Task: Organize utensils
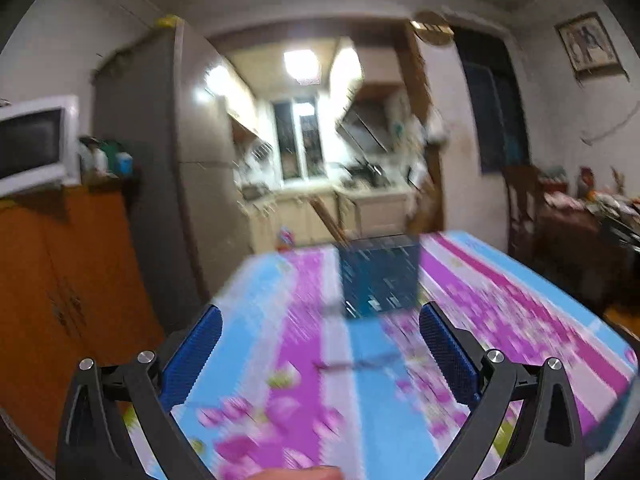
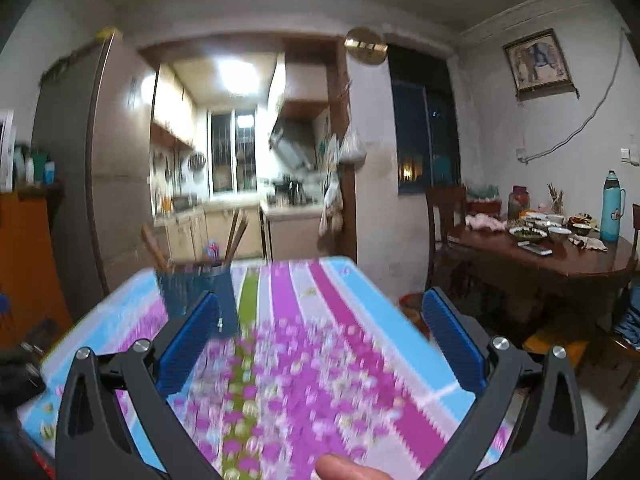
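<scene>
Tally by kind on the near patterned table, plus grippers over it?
Dark blue mesh utensil holder: 1
Thin dark utensil lying loose, blurred: 1
Left gripper, right gripper, both open: 2
Total: 4
Wooden sticks in holder: too blurred to count.

A white microwave (image 1: 34,144) is seen on an orange cabinet (image 1: 60,288), beside a tall grey refrigerator (image 1: 160,152). A lit kitchen (image 2: 240,152) is seen through the doorway. A framed picture (image 2: 538,64) is hung on the wall. A wooden dining table (image 2: 568,260) is laden with bowls (image 2: 540,228) and a turquoise thermos (image 2: 612,208).
</scene>
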`<state>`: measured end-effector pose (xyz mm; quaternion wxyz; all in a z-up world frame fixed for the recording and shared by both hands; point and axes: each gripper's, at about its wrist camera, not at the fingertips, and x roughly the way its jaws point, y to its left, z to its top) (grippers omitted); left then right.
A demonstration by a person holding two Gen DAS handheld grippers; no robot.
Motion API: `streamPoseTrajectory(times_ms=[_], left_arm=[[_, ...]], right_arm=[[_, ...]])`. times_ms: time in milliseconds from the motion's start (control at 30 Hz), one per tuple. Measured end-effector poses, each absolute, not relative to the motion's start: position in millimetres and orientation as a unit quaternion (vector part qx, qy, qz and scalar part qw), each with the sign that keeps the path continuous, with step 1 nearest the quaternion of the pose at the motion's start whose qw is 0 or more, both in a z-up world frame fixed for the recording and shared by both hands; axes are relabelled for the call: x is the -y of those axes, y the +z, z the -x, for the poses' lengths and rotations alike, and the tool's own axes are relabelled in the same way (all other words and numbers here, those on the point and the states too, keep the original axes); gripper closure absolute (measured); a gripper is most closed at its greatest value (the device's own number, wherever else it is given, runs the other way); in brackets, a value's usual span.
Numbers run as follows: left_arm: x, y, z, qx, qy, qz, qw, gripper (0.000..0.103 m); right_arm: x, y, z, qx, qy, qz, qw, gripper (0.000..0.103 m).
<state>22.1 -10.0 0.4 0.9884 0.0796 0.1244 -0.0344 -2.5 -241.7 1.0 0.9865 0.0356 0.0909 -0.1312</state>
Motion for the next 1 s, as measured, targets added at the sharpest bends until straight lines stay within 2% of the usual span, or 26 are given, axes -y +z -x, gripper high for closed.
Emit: streamPoseTrajectory(times_ms=[467,667,867,1000], left_arm=[[8,-17,-35,-0.181,-0.070,-0.032,0.980,0.004],[1,-18,-36,-0.184,-0.045,-0.017,0.982,0.007],[12,-18,-28,-0.159,-0.004,-0.065,0.985,0.007],[12,-17,-28,-0.160,0.004,-0.060,0.985,0.005]], right_arm=[[223,-16,18,-0.107,-0.127,-0.022,0.986,0.005],[222,-17,17,-0.110,-0.124,-0.021,0.986,0.005],[221,-17,16,-0.117,-0.125,-0.023,0.985,0.005],[220,-16,15,-0.119,-0.125,-0.022,0.985,0.005]])
